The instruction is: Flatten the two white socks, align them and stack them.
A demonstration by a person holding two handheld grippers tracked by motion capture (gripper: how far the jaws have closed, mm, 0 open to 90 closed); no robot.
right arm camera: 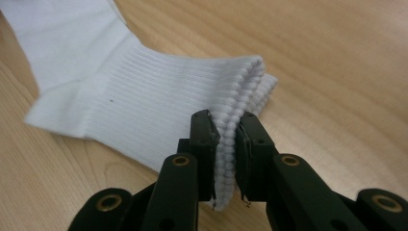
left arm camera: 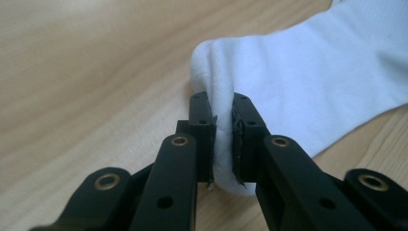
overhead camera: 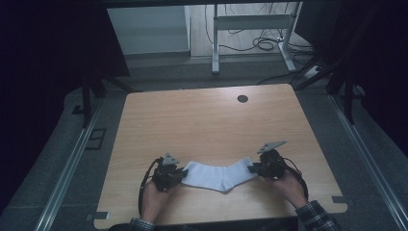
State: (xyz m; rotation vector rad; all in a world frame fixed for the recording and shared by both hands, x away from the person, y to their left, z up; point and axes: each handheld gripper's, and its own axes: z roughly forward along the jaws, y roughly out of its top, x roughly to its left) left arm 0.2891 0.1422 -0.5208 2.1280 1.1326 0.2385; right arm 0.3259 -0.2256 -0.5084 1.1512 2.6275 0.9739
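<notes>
Dim surroundings ring a pale wood-grain worktop [overhead camera: 207, 120], with metal table legs and loose cables on the floor beyond it. Between the two tools lies a white sock [overhead camera: 219, 174], sagging at its heel bend and resting on the wood. The left hand-held gripper [overhead camera: 180, 172] has its jaws closed on the toe end, the smooth knit bunched into a soft rounded fold [left arm camera: 223, 96] just ahead of the pads. The right hand-held gripper [overhead camera: 253, 168] is clamped on the cuff, where the ribbed layers [right arm camera: 240, 96] show as tight parallel ridges with a beaded edge pinched between its jaws. Both black tools have flat, bolted fingers with brass-coloured pivots. The step in hand looks like holding the sock by both ends, ready to stretch it flat or fold it over. A sensible next move would call for lifting both ends together and keeping even tension, since the thin cloth could slip from the toe-side pinch, then bringing one end toward the other.
</notes>
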